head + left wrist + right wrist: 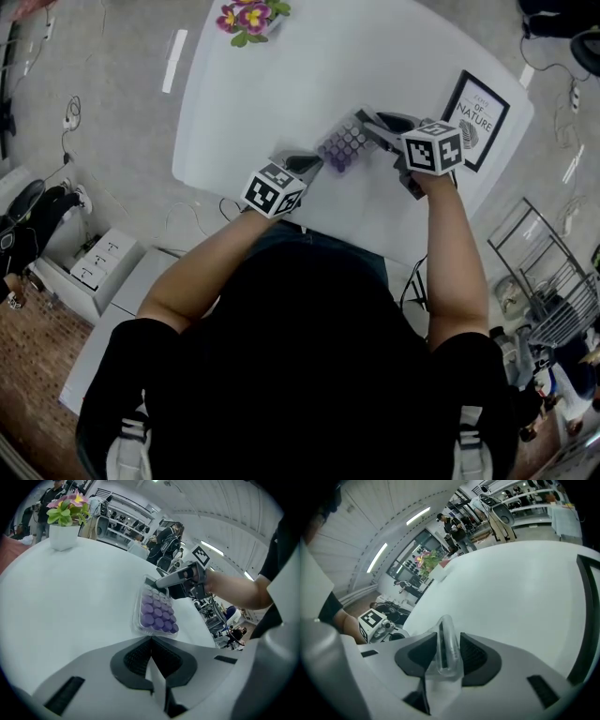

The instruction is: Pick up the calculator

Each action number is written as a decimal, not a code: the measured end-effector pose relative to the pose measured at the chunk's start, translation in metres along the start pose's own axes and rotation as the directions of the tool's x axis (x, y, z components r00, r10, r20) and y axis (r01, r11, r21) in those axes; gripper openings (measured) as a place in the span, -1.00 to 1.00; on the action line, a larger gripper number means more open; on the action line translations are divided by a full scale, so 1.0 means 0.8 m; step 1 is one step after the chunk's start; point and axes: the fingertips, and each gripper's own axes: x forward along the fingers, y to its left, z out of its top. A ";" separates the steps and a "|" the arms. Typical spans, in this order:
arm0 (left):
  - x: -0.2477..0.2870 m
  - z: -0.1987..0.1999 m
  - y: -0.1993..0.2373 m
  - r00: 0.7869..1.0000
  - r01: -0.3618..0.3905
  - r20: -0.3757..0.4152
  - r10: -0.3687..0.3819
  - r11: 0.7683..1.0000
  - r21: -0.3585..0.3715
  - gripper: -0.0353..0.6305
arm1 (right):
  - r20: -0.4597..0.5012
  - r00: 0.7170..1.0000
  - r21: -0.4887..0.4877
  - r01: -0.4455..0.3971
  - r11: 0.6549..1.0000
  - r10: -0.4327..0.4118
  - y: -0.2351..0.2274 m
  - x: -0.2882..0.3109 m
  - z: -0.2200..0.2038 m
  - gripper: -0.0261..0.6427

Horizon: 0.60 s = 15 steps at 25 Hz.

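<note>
"On the table (281,75), your right gripper (367,118) was clamped on the calculator's (345,143) far end."
"Thin bite; your left gripper (317,161), fingers together, sat at its near edge. You needed a slow lift."

Bright, even lighting; fisheye distortion, dark corners.

Only legible text: framed print (478,120) lying at the right edge of the counter (281,84), white mat, reads "OF NATURE" in caps; smaller line above it and fine print below too small to read. Calculator (156,611): purple keys, legends not legible. Left gripper (317,161) and right gripper (370,120) cubes: b/w square marker patterns, no chars.
</note>
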 end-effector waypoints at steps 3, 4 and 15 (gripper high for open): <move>0.000 0.000 0.001 1.000 -0.001 -0.002 0.001 1.000 0.001 -0.83 | -0.065 0.994 0.034 -0.084 0.996 0.086 0.006 0.003 -0.005 -0.44; 0.000 -0.001 0.001 1.000 0.000 -0.003 0.000 1.000 0.002 -0.84 | -0.094 0.988 0.045 -0.117 0.992 0.121 0.011 0.006 -0.009 -0.44; 0.000 0.000 0.000 1.000 0.006 -0.002 -0.006 1.000 0.006 -0.84 | -0.013 0.985 0.131 -0.170 0.977 0.174 0.024 0.005 -0.007 -0.50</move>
